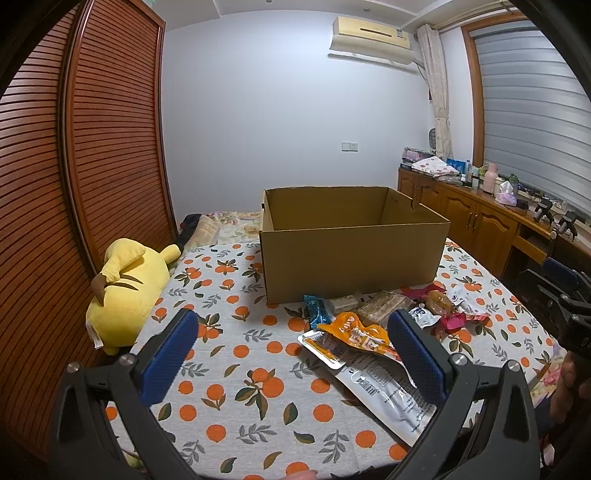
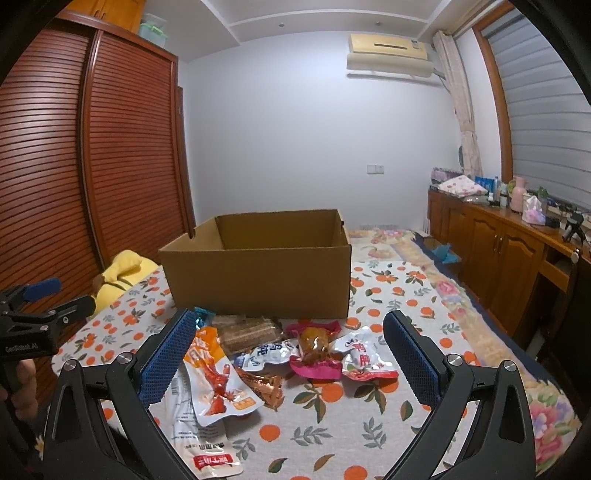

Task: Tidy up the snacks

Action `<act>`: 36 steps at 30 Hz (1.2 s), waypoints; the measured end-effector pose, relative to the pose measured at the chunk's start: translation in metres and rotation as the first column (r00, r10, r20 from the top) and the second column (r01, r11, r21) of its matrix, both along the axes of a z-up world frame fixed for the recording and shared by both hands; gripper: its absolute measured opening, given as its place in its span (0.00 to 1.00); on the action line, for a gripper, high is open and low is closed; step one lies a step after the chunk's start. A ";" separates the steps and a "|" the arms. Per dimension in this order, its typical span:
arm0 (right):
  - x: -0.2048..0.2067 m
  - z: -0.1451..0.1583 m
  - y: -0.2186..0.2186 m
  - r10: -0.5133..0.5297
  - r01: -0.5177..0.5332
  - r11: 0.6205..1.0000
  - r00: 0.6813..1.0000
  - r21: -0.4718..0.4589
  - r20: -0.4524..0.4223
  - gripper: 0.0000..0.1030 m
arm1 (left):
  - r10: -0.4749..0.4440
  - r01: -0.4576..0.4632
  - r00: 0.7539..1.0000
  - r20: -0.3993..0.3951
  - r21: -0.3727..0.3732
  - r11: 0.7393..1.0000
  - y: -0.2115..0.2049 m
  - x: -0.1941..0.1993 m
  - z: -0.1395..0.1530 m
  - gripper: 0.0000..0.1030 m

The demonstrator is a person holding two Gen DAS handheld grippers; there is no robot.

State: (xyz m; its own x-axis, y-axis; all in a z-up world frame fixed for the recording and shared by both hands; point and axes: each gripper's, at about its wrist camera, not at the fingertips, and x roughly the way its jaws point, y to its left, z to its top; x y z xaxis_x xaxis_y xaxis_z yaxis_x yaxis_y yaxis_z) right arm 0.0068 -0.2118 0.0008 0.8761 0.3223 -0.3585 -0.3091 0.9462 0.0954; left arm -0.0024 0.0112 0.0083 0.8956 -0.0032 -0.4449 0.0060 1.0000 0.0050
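On the orange-print bedspread, we hover both wide-open, empty grippers over scattered foil snack packets, next picking one for the open brown cardboard box

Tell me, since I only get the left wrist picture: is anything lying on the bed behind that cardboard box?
Observer: Yes. The right wrist view shows a crumpled teal item on the floral blanket beyond the cardboard box.
Operator: Anything on top of the wardrobe?
Observer: A clear container with a green lid.
Operator: Is the other gripper holding something?
Observer: No. The right gripper is open and empty, aimed at the snack pile.
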 end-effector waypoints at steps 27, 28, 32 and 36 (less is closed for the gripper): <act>0.000 0.001 -0.001 -0.002 0.002 1.000 1.000 0.001 -0.001 1.00 | -0.002 0.002 1.000 0.003 0.006 1.000 0.001 -0.001 0.002 1.00; 0.000 0.001 -0.002 -0.001 0.001 1.000 1.000 0.001 -0.002 1.00 | -0.002 0.002 1.000 0.002 0.006 1.000 0.000 -0.001 0.002 1.00; -0.001 0.002 -0.001 -0.001 0.001 1.000 1.000 -0.001 0.000 1.00 | -0.002 0.002 1.000 0.003 0.005 1.000 0.000 -0.001 0.002 1.00; -0.001 0.002 0.000 0.000 0.000 1.000 1.000 -0.007 -0.002 1.00 | -0.002 0.002 1.000 0.002 0.008 1.000 0.001 -0.002 0.003 1.00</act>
